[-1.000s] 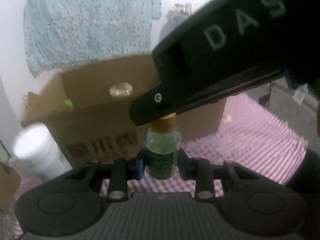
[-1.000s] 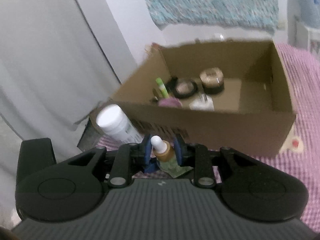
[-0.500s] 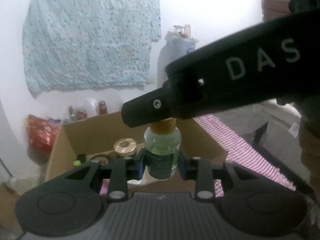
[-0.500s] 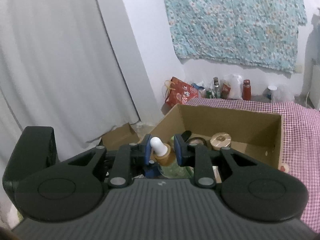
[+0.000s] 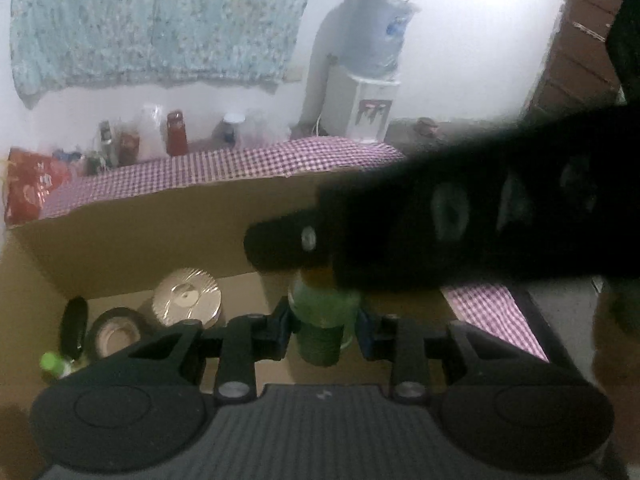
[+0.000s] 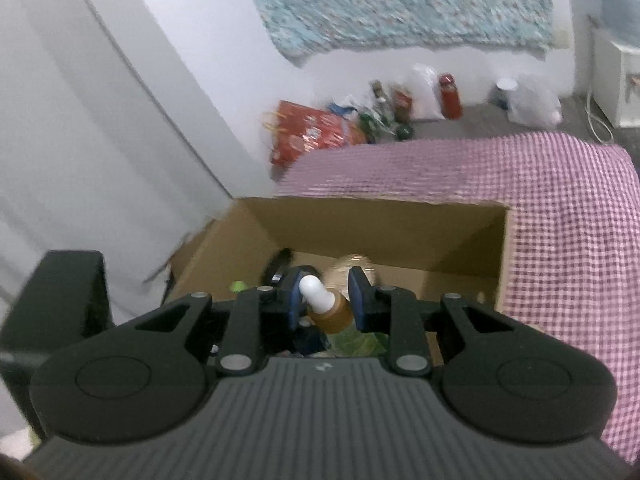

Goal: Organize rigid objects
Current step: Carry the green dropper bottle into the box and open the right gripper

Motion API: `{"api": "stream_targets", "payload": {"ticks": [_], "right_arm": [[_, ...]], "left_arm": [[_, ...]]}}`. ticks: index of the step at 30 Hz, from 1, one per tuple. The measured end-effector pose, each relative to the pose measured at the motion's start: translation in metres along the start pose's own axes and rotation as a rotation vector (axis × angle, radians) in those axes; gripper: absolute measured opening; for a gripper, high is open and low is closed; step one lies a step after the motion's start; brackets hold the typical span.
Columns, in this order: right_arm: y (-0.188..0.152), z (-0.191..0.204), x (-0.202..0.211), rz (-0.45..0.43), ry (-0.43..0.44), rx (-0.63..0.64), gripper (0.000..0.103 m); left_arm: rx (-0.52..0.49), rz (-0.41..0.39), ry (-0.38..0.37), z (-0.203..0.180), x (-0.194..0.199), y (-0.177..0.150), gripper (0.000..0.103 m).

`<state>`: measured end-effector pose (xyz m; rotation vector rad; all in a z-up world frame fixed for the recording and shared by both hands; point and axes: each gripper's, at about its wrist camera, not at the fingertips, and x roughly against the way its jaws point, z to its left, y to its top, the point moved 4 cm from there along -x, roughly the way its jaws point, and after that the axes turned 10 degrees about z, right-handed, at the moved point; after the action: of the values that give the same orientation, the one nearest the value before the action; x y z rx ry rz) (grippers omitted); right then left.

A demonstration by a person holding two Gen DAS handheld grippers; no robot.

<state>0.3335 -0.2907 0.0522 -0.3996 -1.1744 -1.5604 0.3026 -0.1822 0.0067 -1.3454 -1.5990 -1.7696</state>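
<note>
My left gripper point(image 5: 323, 326) is shut on the body of a green dropper bottle point(image 5: 323, 320) and holds it upright over the open cardboard box point(image 5: 140, 236). My right gripper point(image 6: 324, 300) is closed around the same bottle's amber neck and white bulb point(image 6: 316, 290); its black body point(image 5: 460, 224) crosses the left wrist view above the bottle. In the box lie a gold-lidded jar point(image 5: 187, 298), an open compact point(image 5: 114, 332) and a green-capped tube point(image 5: 54, 362).
The box sits on a pink checked cloth point(image 6: 560, 208). Behind it, bottles and a red bag point(image 6: 308, 132) stand on the floor by the wall. A water dispenser point(image 5: 372, 60) stands at the back right. A grey curtain point(image 6: 80, 120) hangs at the left.
Both grippers have carried the bottle forward and down, from in front of the box to over its inside. The grip on the bottle has not changed.
</note>
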Motion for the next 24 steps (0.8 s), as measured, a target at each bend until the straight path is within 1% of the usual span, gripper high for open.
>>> {"api": "stream_targets", "payload": {"ticks": [4,6,7,9,11,17,19,20,21,22,24], "right_arm": [[0.002,-0.023,-0.031,0.045,-0.011,-0.03,0.023],[0.003,-0.029,-0.043,0.058,-0.004,-0.039,0.021],[0.005,-0.031,-0.047,0.055,0.0,-0.042,0.02],[0.01,-0.036,-0.051,0.048,0.0,-0.037,0.02],[0.013,-0.038,-0.054,0.043,0.0,-0.037,0.02],[0.017,-0.037,-0.05,0.02,0.004,-0.023,0.021],[0.018,-0.038,-0.045,0.008,0.006,-0.033,0.021],[0.017,-0.039,-0.04,-0.004,0.009,-0.041,0.021],[0.016,-0.039,-0.034,-0.016,0.014,-0.049,0.021],[0.014,-0.039,-0.027,-0.031,0.021,-0.054,0.022],[0.007,-0.037,-0.006,-0.068,0.036,-0.062,0.023]], "left_arm": [[0.02,0.03,0.014,0.003,-0.019,0.016,0.033],[0.025,0.038,0.019,0.004,-0.022,0.02,0.029],[0.027,0.042,0.014,0.004,-0.022,0.026,0.03],[0.032,0.04,0.001,0.004,-0.02,0.031,0.029],[0.03,0.041,0.007,0.004,-0.021,0.034,0.029],[0.024,0.04,0.006,0.004,-0.022,0.031,0.031],[0.033,0.052,0.002,0.005,-0.021,0.031,0.042],[0.038,0.05,0.004,0.005,-0.02,0.032,0.054],[0.044,0.044,0.002,0.005,-0.016,0.031,0.063],[0.049,0.033,-0.003,0.006,-0.011,0.03,0.065],[0.046,0.005,-0.011,0.004,0.003,0.028,0.073]]}}
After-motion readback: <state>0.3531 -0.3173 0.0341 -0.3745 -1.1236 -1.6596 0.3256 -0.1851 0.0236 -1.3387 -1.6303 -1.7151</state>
